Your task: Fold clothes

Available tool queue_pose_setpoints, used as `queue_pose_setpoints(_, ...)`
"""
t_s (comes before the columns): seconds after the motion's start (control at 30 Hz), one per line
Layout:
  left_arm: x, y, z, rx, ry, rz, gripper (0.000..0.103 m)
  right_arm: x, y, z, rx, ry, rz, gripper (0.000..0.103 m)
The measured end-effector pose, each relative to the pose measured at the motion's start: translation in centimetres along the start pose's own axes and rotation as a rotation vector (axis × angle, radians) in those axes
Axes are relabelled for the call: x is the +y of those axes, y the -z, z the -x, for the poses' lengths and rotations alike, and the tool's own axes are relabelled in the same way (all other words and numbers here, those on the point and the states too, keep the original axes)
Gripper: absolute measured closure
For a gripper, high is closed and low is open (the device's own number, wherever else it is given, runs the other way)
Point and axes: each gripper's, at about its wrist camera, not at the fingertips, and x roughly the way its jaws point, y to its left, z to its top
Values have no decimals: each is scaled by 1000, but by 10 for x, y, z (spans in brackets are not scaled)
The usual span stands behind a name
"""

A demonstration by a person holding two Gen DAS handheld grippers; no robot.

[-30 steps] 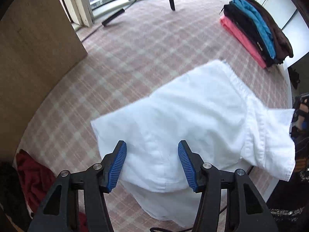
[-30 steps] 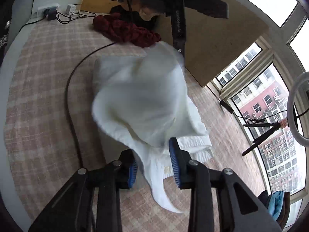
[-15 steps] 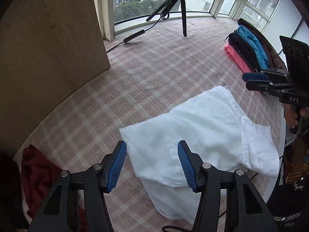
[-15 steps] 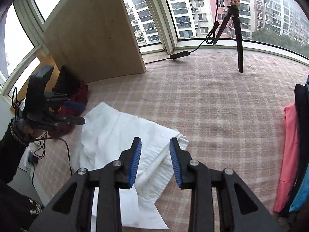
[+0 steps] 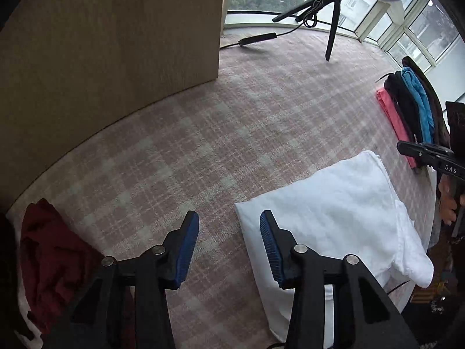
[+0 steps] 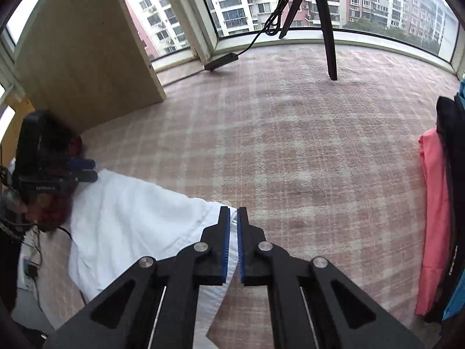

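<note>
The white garment [image 5: 334, 212] lies on the pink plaid bed cover [image 5: 232, 133], doubled over itself so that a smooth upper layer covers a lower one that peeks out along the edge nearest the cameras; one corner flops loosely over the side of the bed, away from the wooden panel [image 5: 116, 43].

The left claw [image 5: 229, 244] is spread wide and holds nothing, hanging above the cover just beside the garment's corner on the panel side; the right claw [image 6: 233, 241] is pressed nearly together with only a thin slit between its blue pads, and the garment's banded edge runs beneath it; whether any cloth is caught in that slit I cannot tell.

As for progress: beyond the garment, well apart from the panel, a stack of folded clothes [image 5: 412, 116] in pink, black and blue lies flat, so some pieces appear finished; on the panel side of the garment a crumpled dark red garment [image 5: 52, 261] lies in a heap, and it looks yet to be folded. The white piece seems partway folded, judging by its one fold and the loose corner; further folds and a place on the stack would probably remain.
</note>
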Motion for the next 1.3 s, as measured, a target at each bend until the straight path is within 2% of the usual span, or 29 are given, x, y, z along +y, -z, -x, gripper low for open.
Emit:
queue_pose_setpoints(0.07,-16,4,11,-34,-4,-37,61,7,4,5,-9,-33,0,97)
queue_pose_setpoints(0.17,-51,12,14,-67,60,-114,57,16,9,13,-22,-81,0,97)
queue_pose_setpoints(0.23,-70,20,0,-33,110,-147,55,23,12,19,-31,-114,0,97)
queue_pose_setpoints(0.27,-78,25,-10,-7,107,-171,55,29,16,16,-21,-116,16,97)
queue_pose_setpoints(0.33,-79,38,-15,-5,59,-177,54,40,29,0,34,-60,79,96)
queue_pose_setpoints(0.4,-79,51,-19,-4,10,-182,52,36,42,-4,62,-17,87,96)
queue_pose_setpoints(0.47,-66,57,-6,-14,-19,-97,51,25,45,4,73,13,22,95)
queue_pose_setpoints(0.5,-60,60,1,-19,-33,-53,47,17,46,11,52,11,-29,94)
queue_pose_setpoints(0.53,-53,63,8,-24,-48,-9,41,9,46,19,31,9,-80,86)
queue_pose_setpoints(0.57,-46,65,15,-30,-62,35,39,1,47,26,10,7,-131,68)
queue_pose_setpoints(0.6,-40,68,21,-35,-76,79,36,-7,47,33,-12,6,-182,58)
queue_pose_setpoints(0.63,-33,71,25,-37,-58,120,34,-11,48,36,-23,1,-218,44)
queue_pose_setpoints(0.77,-21,74,26,-25,1,245,32,-15,49,27,-24,-31,-294,41)
queue_pose_setpoints(0.97,-34,68,5,8,-6,237,31,-20,49,13,-17,-75,-397,41)
queue_pose_setpoints(1.07,-41,65,-5,24,-9,232,31,-12,52,-1,38,-36,-369,41)
queue_pose_setpoints(1.17,-48,64,-13,33,-14,219,30,1,54,-4,30,12,-319,33)
queue_pose_setpoints(1.3,-58,68,-15,23,-26,175,18,21,54,-5,18,102,-233,31)
